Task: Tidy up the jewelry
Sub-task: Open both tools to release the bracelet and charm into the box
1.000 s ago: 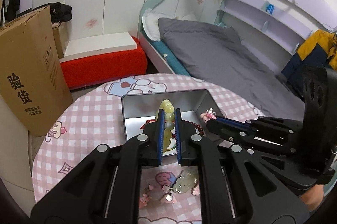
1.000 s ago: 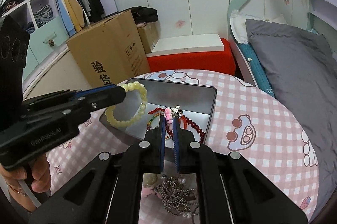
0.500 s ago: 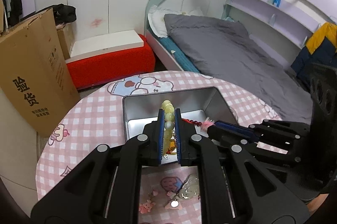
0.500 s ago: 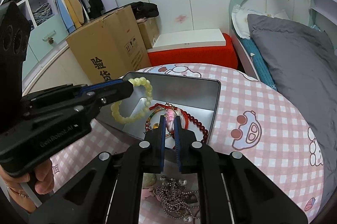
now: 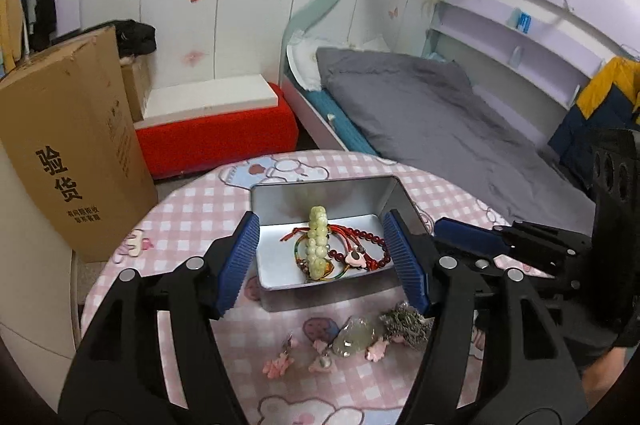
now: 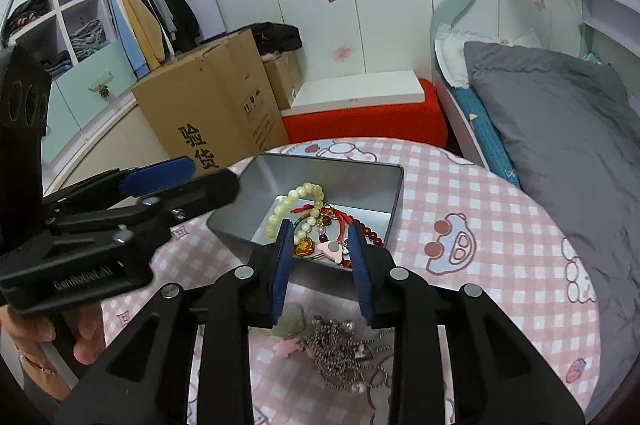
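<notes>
Hovering above the silver tin (image 5: 394,191), the left claw (image 5: 324,259) has its jaws spread wide with nothing between them, and the right claw (image 6: 320,265) is parted more narrowly and is equally empty. The pale green bead bracelet (image 5: 316,241) lies in the tin across the red cord bracelets (image 5: 340,237) and the dark red bead strand (image 5: 374,245). On the pink checked tabletop (image 6: 480,209), just in front of the tin, wait a pale jade pendant (image 5: 354,339), pink charms (image 5: 276,367) and a tangled silver chain (image 6: 336,345). The likely trouble is the chain: pinched at one loop, it may drag neighbouring charms along or slip free. Both claws sit close together, so reaching at once risks a collision or nudging the light tin.
</notes>
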`<action>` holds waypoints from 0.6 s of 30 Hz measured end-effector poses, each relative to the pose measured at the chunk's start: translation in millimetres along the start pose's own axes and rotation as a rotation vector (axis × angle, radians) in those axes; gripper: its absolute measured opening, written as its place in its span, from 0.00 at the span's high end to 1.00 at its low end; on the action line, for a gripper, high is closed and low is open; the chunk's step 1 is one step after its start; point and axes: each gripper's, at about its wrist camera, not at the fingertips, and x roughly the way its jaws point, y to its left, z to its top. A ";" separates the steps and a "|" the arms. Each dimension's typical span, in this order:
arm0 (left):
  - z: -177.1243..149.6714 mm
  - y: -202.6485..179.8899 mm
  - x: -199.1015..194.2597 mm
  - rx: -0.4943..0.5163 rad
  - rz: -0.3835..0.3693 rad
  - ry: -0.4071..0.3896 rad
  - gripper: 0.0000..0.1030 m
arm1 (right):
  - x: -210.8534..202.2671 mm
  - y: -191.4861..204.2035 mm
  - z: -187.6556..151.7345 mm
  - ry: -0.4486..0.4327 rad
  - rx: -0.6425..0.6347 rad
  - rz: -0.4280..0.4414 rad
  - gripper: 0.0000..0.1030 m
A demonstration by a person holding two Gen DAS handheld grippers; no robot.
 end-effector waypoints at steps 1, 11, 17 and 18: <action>-0.8 2.2 -8.4 -0.006 0.002 -0.014 0.38 | -4.1 0.8 -0.8 -0.006 -0.002 0.000 0.73; -31.9 25.0 -58.7 -0.034 0.039 -0.043 0.38 | -40.5 13.3 -24.8 -0.028 -0.020 -0.008 0.70; -61.8 36.3 -45.2 -0.042 0.049 0.045 0.38 | -38.1 17.8 -49.3 0.008 -0.016 -0.007 0.69; -66.2 37.8 -42.0 -0.046 0.048 0.057 0.38 | -36.4 19.0 -51.9 0.016 -0.014 -0.004 0.69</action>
